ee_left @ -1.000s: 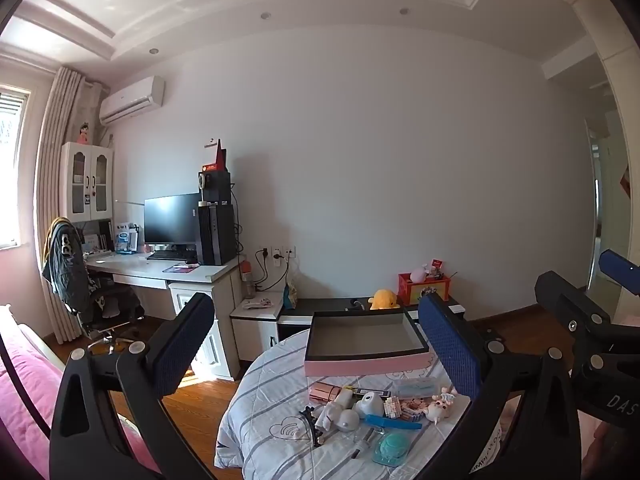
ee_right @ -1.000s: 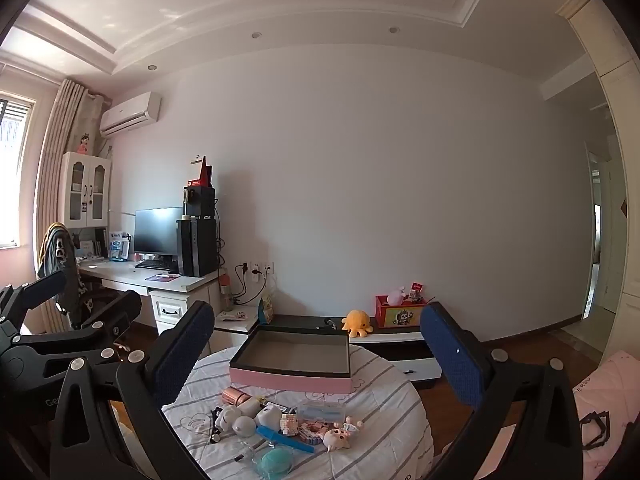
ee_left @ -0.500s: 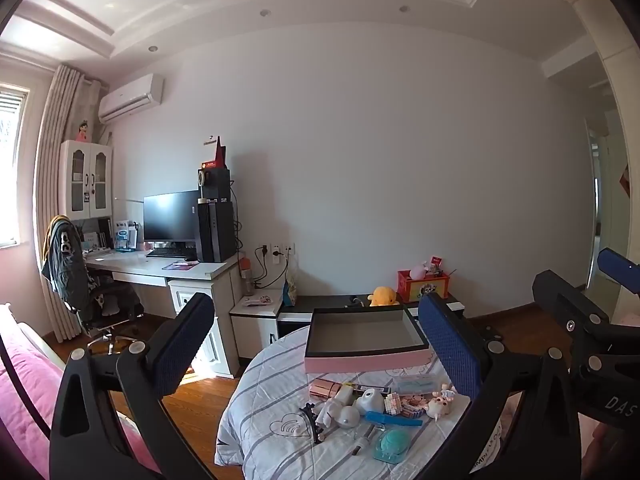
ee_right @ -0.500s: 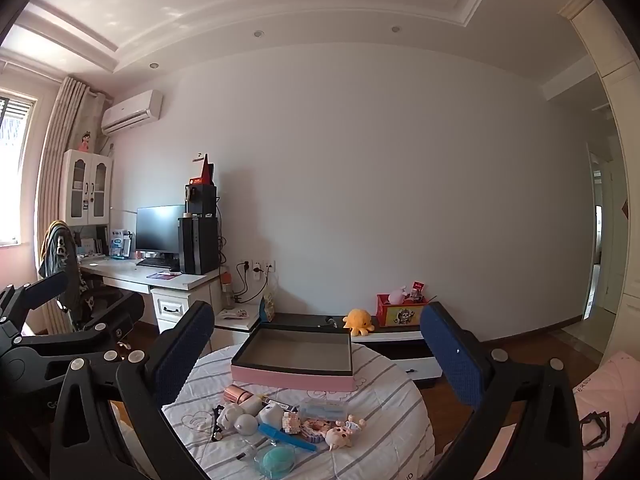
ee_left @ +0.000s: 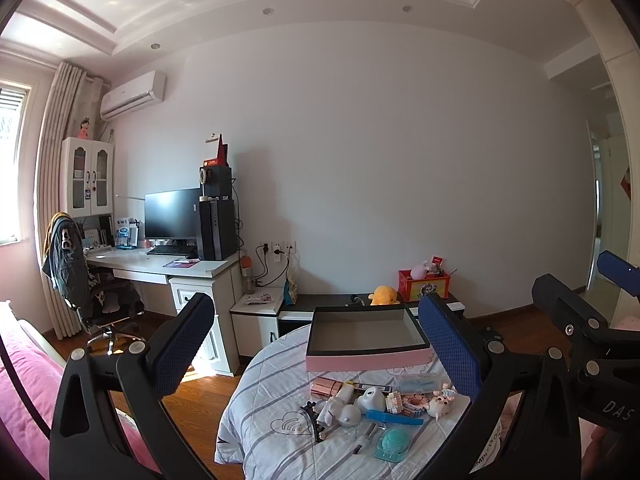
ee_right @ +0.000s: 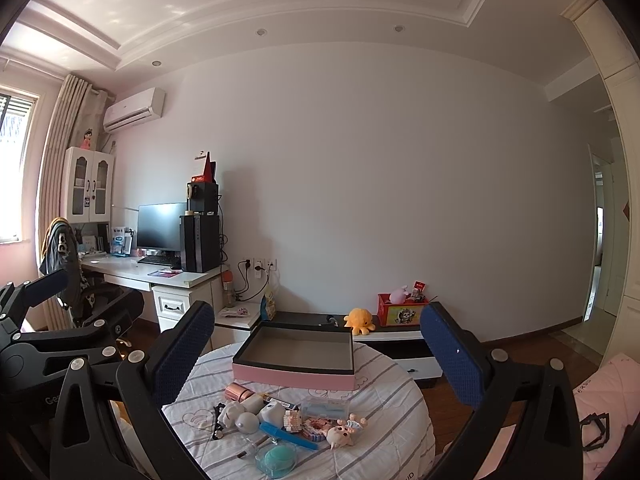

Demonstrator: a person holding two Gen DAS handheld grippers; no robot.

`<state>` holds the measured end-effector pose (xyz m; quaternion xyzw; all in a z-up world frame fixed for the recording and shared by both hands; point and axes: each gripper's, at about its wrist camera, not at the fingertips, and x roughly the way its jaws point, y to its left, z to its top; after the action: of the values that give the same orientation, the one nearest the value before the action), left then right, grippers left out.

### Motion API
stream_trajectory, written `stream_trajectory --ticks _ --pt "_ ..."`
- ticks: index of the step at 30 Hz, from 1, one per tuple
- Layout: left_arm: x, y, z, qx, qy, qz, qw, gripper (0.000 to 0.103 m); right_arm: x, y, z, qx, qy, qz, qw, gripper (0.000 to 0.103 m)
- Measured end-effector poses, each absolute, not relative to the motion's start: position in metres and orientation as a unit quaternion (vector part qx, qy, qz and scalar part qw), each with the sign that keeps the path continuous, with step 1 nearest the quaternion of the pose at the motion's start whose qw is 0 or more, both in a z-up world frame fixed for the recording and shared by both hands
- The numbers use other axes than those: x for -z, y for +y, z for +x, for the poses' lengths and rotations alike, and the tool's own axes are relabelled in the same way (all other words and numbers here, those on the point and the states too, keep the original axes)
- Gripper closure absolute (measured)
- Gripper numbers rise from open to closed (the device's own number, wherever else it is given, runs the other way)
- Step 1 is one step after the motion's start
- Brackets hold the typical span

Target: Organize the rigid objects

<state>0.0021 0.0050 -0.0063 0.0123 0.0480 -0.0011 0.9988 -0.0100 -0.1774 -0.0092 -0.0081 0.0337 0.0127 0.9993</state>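
A round table with a striped cloth [ee_left: 264, 396] [ee_right: 384, 404] holds an open pink box [ee_left: 366, 360] [ee_right: 294, 376] with a dark, empty inside. In front of the box lies a heap of small things: a rose-gold tube [ee_left: 326, 387], a white toy [ee_right: 236, 414], a blue stick [ee_right: 286, 435], a teal round case [ee_left: 394, 442] [ee_right: 278, 457] and a pig figure [ee_right: 340, 435]. My left gripper [ee_left: 316, 350] and right gripper [ee_right: 316, 354] are both open and empty, held well above and short of the table.
A desk [ee_left: 160, 266] with monitor and computer tower stands at the left wall, with an office chair [ee_left: 92, 292]. A low cabinet [ee_right: 396, 336] behind the table carries a yellow plush and a red box. A pink bed [ee_left: 24, 384] lies at the left.
Both views have tilted slightly down and closer, so the table and its things sit a little higher in the frames. Both grippers stay open.
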Motion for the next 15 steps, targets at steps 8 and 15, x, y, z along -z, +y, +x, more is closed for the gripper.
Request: stream_trajectory --ticks 8,15 --pt "0.0080 0.0044 0.0020 0.001 0.048 0.013 0.999 0.000 0.0085 -0.1768 -0.0100 -0.013 0.034 -0.009 0.999 0.000" --pt "0.0092 0.0063 0.0013 0.001 0.048 0.012 0.999 0.000 0.0089 -0.1761 -0.0095 -0.014 0.034 -0.010 0.999 0.000"
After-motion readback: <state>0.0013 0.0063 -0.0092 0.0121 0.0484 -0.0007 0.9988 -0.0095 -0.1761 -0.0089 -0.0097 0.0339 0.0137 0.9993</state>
